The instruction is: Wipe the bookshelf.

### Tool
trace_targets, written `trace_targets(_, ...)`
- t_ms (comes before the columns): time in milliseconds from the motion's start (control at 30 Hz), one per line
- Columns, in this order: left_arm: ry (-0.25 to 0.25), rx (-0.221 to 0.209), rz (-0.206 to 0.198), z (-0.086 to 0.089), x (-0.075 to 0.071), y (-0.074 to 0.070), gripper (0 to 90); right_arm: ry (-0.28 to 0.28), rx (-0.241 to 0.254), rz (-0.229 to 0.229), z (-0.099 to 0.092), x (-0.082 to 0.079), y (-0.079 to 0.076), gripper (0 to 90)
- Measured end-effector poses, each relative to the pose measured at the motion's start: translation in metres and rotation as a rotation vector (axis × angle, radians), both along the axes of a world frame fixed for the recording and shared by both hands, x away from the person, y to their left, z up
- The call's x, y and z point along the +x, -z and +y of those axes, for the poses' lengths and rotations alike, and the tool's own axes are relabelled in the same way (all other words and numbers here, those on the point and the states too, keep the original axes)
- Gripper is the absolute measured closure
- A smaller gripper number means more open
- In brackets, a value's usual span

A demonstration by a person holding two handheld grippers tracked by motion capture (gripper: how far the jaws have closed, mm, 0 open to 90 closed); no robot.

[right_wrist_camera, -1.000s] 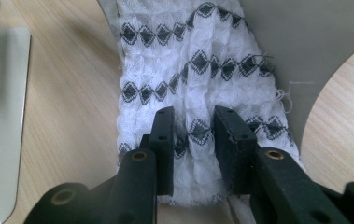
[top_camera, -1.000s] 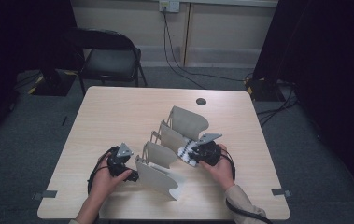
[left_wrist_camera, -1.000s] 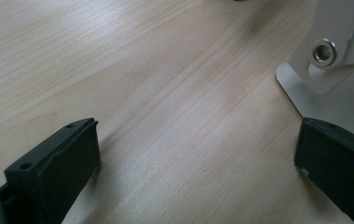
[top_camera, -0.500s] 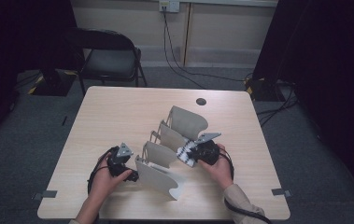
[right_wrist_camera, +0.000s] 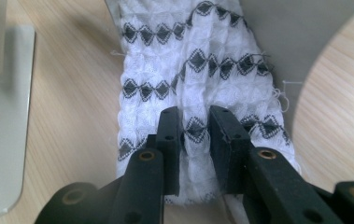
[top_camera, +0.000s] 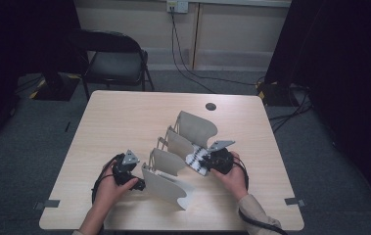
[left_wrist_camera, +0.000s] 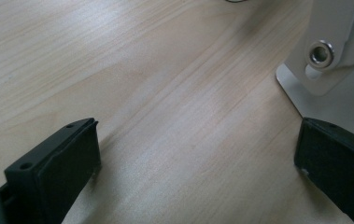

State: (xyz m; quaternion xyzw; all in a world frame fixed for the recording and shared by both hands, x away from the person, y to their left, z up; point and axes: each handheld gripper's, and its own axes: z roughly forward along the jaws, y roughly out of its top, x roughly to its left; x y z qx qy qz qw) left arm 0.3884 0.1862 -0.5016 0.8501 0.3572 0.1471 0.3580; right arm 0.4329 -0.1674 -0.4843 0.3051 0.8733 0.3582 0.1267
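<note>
Little has shifted since the earlier frame: right tool [right_wrist_camera: 194,122] pinches a fold of the patterned cloth [right_wrist_camera: 198,74] to feed it between the near-right dividers of the file rack [top_camera: 173,169], while left tool [left_wrist_camera: 198,154], wide open and empty, steadies the rack's near-left base on the bench [top_camera: 124,117].

On the light wooden tabletop [top_camera: 124,117] stands a beige metal divider rack [top_camera: 178,161] with curved upright plates. The right gripper [top_camera: 206,161] meets a white cloth with black diamond pattern [top_camera: 196,160] at the rack's right side. The left gripper [top_camera: 136,182] rests against the nearest plate.
</note>
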Motion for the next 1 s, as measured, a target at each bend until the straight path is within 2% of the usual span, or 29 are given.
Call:
trace_targets(267,0.0,0.0,0.0,0.0,0.0,0.0,0.0,0.034,-0.004,0.006,-0.025,-0.007,0.0,69.1)
trace_targets(400,0.0,0.0,0.0,0.0,0.0,0.0,0.0,0.067,-0.01,0.025,-0.031,-0.009,-0.004,56.7)
trace_targets(467,0.0,0.0,0.0,0.0,0.0,0.0,0.0,0.077,-0.006,-0.001,-0.033,-0.01,-0.01,51.4)
trace_targets(567,0.0,0.0,0.0,0.0,0.0,0.0,0.0,0.082,0.003,-0.056,-0.03,-0.009,-0.016,38.2)
trace_targets(633,0.0,0.001,0.0,0.0,0.0,0.0,0.0,0.063,0.011,-0.057,-0.026,-0.008,-0.015,32.2)
trace_targets(700,-0.002,-0.002,0.002,0.0,0.0,0.0,0.0,0.054,-0.029,-0.059,-0.02,-0.007,-0.007,28.0)
trace_targets(767,-0.002,-0.002,0.002,0.0,0.0,0.0,0.0,0.067,-0.049,-0.064,-0.017,-0.006,0.001,27.1)
trace_targets(833,-0.002,-0.003,0.002,0.0,0.0,0.0,0.0,0.076,-0.038,-0.078,-0.017,-0.005,0.006,27.3)
trace_targets(933,-0.001,0.0,0.0,0.0,0.0,0.0,0.0,0.084,-0.039,-0.075,-0.017,-0.005,0.005,35.6)
trace_targets(1000,-0.003,-0.003,0.002,0.0,0.0,0.0,0.0,0.073,-0.04,-0.075,-0.017,-0.004,0.005,44.4)
